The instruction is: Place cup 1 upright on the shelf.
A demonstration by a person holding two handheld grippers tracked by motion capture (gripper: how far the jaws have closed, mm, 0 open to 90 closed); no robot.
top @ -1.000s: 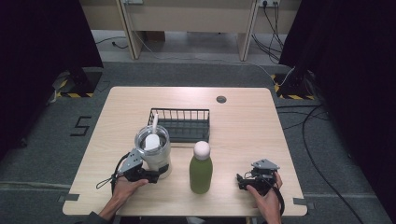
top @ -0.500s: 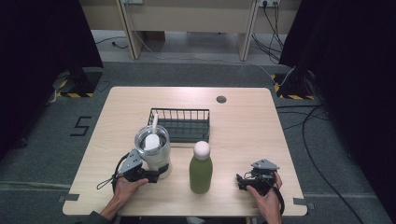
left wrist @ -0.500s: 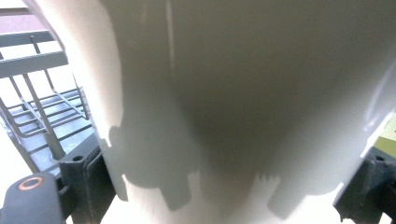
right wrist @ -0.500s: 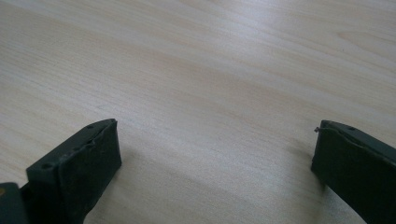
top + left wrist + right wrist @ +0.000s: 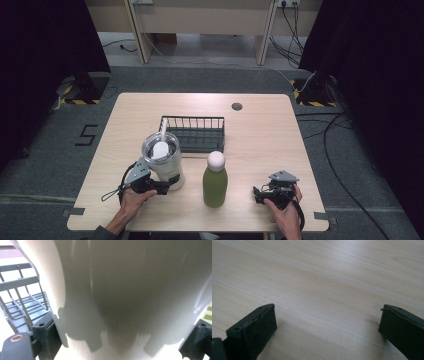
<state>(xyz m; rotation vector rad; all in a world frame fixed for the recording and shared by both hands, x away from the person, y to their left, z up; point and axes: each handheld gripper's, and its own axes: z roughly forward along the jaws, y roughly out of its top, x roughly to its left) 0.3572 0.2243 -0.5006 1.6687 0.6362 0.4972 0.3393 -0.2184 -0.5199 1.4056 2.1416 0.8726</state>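
While upright, the tumbler [image 5: 163, 162] sits between the left gripper's [image 5: 161, 187] jaws

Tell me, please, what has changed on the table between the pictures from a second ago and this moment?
Nothing has visibly changed. The left gripper stays with its jaws around the base of the white tumbler, the right gripper rests open on the table near the front edge, and the green bottle and black wire rack stand where they were.
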